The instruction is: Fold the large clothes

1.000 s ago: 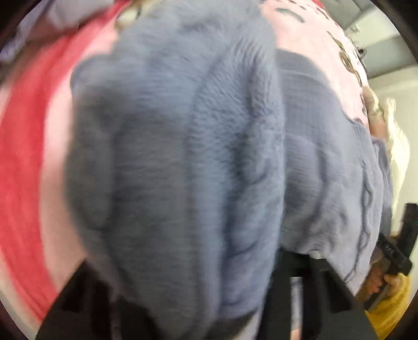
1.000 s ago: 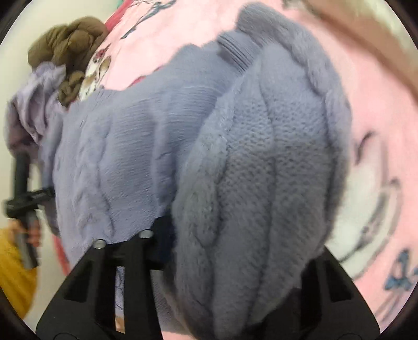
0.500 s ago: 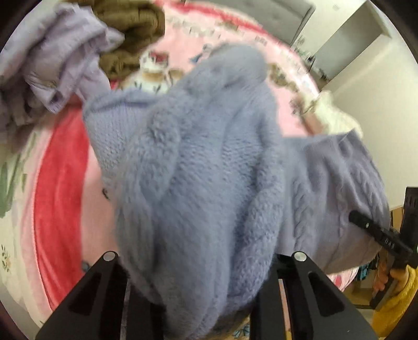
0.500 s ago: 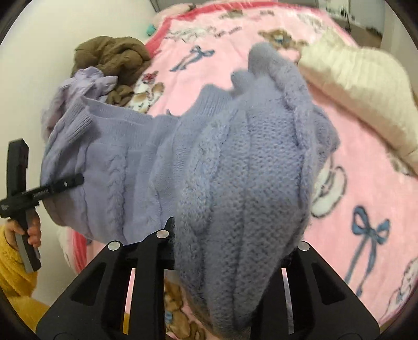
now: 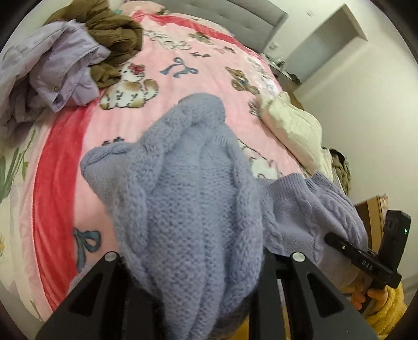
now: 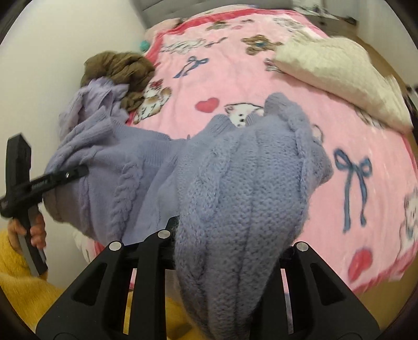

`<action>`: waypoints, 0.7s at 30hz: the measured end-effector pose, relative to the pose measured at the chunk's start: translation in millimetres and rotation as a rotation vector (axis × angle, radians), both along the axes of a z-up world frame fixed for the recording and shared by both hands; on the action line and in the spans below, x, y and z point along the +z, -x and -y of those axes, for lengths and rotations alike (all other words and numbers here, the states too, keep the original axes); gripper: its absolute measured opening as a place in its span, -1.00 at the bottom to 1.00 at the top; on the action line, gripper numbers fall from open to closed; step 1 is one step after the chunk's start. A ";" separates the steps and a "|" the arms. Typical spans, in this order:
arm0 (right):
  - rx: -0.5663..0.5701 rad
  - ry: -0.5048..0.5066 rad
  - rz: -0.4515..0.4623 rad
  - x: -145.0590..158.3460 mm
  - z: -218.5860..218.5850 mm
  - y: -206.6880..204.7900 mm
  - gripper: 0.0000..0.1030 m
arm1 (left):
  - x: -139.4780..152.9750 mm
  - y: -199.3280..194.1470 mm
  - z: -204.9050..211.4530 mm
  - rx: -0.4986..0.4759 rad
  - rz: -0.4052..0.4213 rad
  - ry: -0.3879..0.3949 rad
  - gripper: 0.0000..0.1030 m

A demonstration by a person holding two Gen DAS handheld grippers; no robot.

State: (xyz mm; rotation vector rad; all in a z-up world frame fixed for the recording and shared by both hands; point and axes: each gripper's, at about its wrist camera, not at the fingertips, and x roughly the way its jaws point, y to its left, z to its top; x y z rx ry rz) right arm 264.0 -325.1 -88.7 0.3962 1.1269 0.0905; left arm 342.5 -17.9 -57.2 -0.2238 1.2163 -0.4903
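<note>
A lavender-blue cable-knit sweater (image 5: 198,209) hangs lifted over the bed, stretched between both grippers. My left gripper (image 5: 203,261) is shut on a thick bunch of the knit, which fills the gap between its fingers and drapes forward. In the right wrist view the same sweater (image 6: 243,188) bulges between the fingers of my right gripper (image 6: 222,245), which is shut on it. Each view also shows the other tool clamped on the sweater's edge: the right gripper (image 5: 339,243) at lower right, the left gripper (image 6: 70,174) at the left. The far end of the sweater still rests on the blanket.
The bed has a pink cartoon-print blanket (image 5: 203,65) with a red border. A purple jacket (image 5: 60,68) and a brown garment (image 5: 112,39) lie piled at its far left. A cream knit (image 6: 339,73) lies at the right. A grey headboard (image 5: 230,15) stands behind. Yellow sleeves (image 6: 15,274) show beside the tools.
Both grippers have risen and pulled back with the sweater, lifting it off the blanket. Far more of the bed and the clothes piles now shows.
</note>
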 end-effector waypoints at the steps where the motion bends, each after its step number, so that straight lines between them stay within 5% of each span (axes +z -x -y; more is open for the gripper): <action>1: -0.019 -0.003 0.007 2.0 3.3 5.1 -0.58 | -0.2 -2.1 3.6 -0.009 0.005 -0.001 -0.59; 9: -0.131 0.022 0.094 29.7 66.3 22.8 -0.58 | 37.9 -4.2 80.9 -0.075 0.092 0.043 -0.59; 16: -0.188 -0.011 0.206 44.5 199.6 4.8 -0.58 | 74.4 -32.6 210.0 -0.068 0.213 0.054 -0.59; 21: -0.172 0.010 0.287 57.4 312.9 -37.1 -0.58 | 84.5 -87.7 322.6 -0.002 0.200 0.133 -0.59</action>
